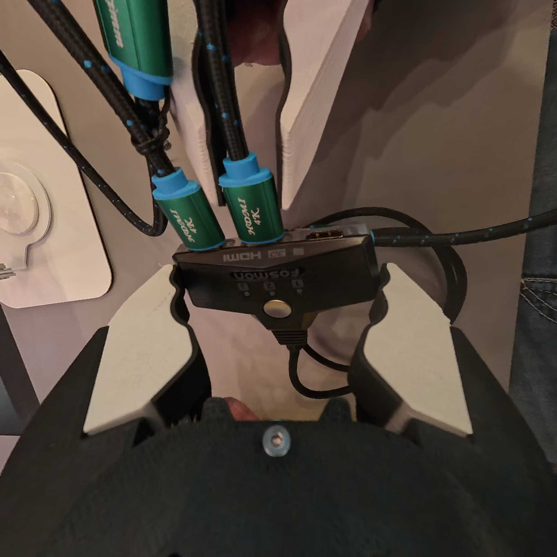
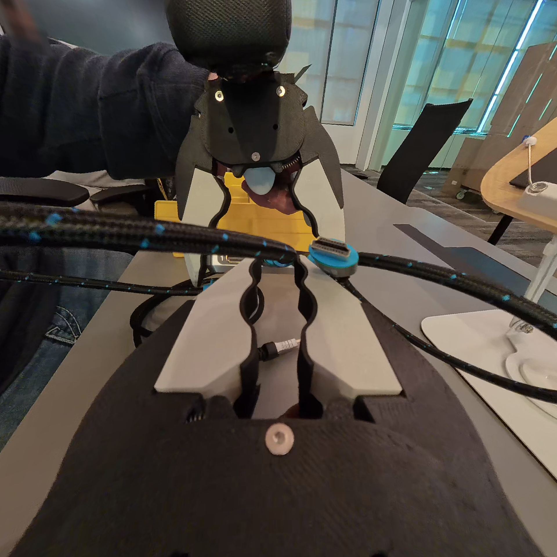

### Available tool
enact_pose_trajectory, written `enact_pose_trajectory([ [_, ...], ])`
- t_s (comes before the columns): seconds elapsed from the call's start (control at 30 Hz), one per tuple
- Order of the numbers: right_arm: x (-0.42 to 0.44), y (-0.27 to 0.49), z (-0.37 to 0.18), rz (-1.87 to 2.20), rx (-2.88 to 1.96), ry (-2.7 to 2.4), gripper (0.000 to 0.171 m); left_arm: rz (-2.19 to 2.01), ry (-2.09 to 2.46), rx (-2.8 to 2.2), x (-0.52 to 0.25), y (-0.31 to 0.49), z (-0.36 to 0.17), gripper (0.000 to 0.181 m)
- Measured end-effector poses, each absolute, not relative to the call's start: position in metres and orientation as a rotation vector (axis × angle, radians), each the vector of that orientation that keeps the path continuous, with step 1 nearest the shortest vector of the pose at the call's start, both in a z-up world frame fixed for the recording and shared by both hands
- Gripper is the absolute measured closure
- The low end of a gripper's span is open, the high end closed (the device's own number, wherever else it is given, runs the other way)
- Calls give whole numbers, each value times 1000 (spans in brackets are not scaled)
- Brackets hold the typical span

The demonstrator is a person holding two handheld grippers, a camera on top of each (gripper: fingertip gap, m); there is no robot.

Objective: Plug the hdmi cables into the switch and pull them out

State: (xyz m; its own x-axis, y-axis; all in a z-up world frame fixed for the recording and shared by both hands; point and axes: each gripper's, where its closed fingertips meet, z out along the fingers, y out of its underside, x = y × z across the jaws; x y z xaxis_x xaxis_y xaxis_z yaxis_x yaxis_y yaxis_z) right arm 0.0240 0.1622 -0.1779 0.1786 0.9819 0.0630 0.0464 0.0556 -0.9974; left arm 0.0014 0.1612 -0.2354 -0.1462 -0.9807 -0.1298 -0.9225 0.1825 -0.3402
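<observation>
My left gripper (image 1: 278,271) is spread wide and clamps the black switch (image 1: 271,289) by its two short ends, one fingertip on each. The switch's long axis runs straight across the gap between the fingers. Its round button faces me and its thin lead trails back toward my palm.

Just past the fingertips, on the switch's far edge, is the port row. Two green plugs are seated there, the outer plug (image 1: 190,226) to the left and the middle plug (image 1: 256,217) beside it. Both point away from me, tilted slightly left. The port (image 1: 325,234) to their right is empty.

My right gripper (image 2: 277,260) faces the left one from the far side. Its fingers are drawn in narrow, and they appear to pinch the middle plug at its blue collar, with the braided cable running off to its left. Any pull has to run along that plug's long axis, away from the left gripper, so the right gripper does the moving. A loose plug (image 2: 331,253) lies just right of the right gripper's tips, its metal end facing me.
</observation>
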Motion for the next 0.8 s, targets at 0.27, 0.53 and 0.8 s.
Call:
enact_pose_trajectory([
  [0.27,20,164,-181,1038,-1316,-1113,152,-224,2158,-1820,-2,162,-242,64],
  [0.53,22,166,-189,1044,-1379,-1132,154,-183,2167,-1827,-3,166,-249,64],
  [0.8,20,164,-189,836,-1304,-1210,153,-215,2180,-1812,-5,163,-248,64],
])
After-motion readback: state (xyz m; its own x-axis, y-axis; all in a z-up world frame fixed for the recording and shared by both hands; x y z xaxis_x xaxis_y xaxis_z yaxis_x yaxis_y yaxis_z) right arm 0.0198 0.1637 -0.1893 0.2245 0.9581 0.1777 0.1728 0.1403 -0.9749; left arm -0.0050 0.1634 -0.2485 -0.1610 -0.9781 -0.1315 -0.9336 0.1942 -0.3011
